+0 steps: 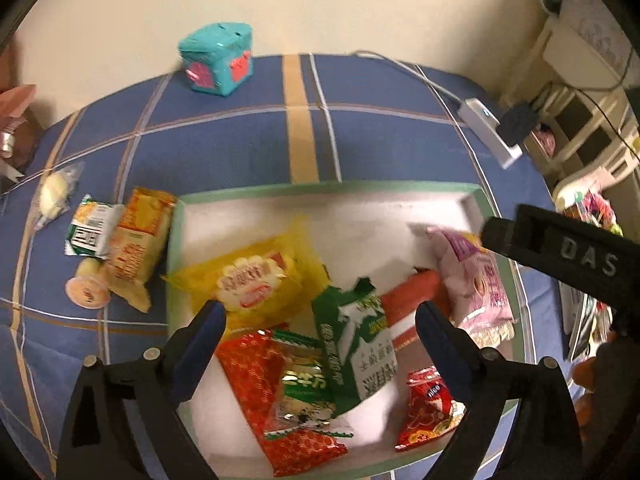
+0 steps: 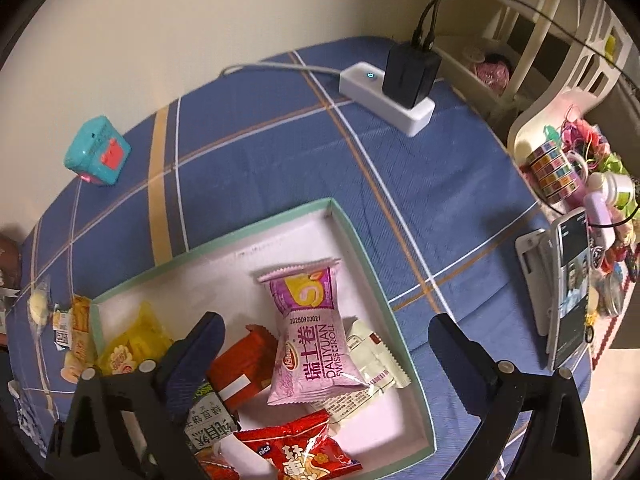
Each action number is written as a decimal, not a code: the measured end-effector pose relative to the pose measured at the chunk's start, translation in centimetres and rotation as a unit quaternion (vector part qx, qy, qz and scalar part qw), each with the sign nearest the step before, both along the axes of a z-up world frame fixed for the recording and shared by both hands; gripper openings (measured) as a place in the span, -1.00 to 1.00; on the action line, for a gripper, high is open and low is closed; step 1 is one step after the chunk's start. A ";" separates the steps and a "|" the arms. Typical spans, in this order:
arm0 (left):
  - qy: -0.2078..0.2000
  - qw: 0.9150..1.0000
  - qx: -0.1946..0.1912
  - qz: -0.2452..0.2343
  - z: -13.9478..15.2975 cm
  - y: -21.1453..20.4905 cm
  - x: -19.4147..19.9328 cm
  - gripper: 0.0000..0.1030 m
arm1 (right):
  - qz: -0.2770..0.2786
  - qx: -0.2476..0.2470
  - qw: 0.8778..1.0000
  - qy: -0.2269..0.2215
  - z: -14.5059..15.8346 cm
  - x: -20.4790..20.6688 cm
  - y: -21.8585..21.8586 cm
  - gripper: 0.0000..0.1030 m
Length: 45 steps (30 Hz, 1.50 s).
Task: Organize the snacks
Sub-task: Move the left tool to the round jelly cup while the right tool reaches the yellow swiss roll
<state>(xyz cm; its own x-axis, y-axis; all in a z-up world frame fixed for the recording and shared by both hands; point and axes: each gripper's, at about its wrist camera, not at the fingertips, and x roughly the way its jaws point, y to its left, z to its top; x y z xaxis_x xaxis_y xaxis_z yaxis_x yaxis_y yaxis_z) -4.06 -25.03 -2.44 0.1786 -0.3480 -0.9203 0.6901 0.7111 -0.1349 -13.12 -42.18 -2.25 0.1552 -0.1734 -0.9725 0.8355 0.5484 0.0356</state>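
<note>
Both grippers hang over the shallow white box with a mint-green rim (image 1: 408, 189), which sits on the blue plaid tablecloth (image 1: 240, 136) and serves as the collecting place for the snacks. The left gripper (image 1: 320, 320) has its jaws spread wide with nothing between them, above a green-and-white packet (image 1: 360, 344) lying among red and yellow wrappers near the box's near edge. The right gripper (image 2: 326, 338) is equally wide and empty; a pink Swiss-roll packet (image 2: 312, 344) lies below it, propped on a cream wrapper (image 2: 376, 356) by the box's right wall. A few snacks remain on the cloth beside the box's left edge, among them an orange biscuit packet (image 1: 138, 248) and a clear-wrapped pale sweet (image 1: 54, 196), so the sorting looks unfinished.
</note>
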 end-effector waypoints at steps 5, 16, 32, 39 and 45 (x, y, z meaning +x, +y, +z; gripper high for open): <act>-0.014 0.999 0.002 0.036 0.6 1.9 1.6 0.87 | 0.000 -0.009 1.000 -0.005 0.7 0.1 -0.1 1.00; -0.034 0.993 0.002 0.110 1.6 6.5 6.6 0.87 | 0.012 -0.024 1.000 -0.008 2.1 0.8 0.7 1.00; -0.073 0.979 0.040 0.186 2.7 14.9 12.7 0.87 | 0.055 -0.036 0.998 -0.022 3.7 5.2 5.0 1.00; -0.082 0.971 0.046 0.219 3.4 18.1 14.7 0.87 | 0.077 -0.044 0.996 -0.023 4.1 7.4 7.5 1.00; -0.076 0.968 0.043 0.236 3.3 20.1 16.0 0.87 | 0.096 -0.042 0.994 -0.029 4.0 9.6 10.0 1.00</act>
<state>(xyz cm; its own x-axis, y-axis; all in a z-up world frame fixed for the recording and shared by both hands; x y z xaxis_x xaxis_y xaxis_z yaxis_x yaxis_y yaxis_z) 11.99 -4.95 0.82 0.4348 -0.1189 -0.8927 0.2931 0.9560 0.0155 -3.54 -32.16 1.75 0.2488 -0.2145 -0.9445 0.7129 0.7007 0.0287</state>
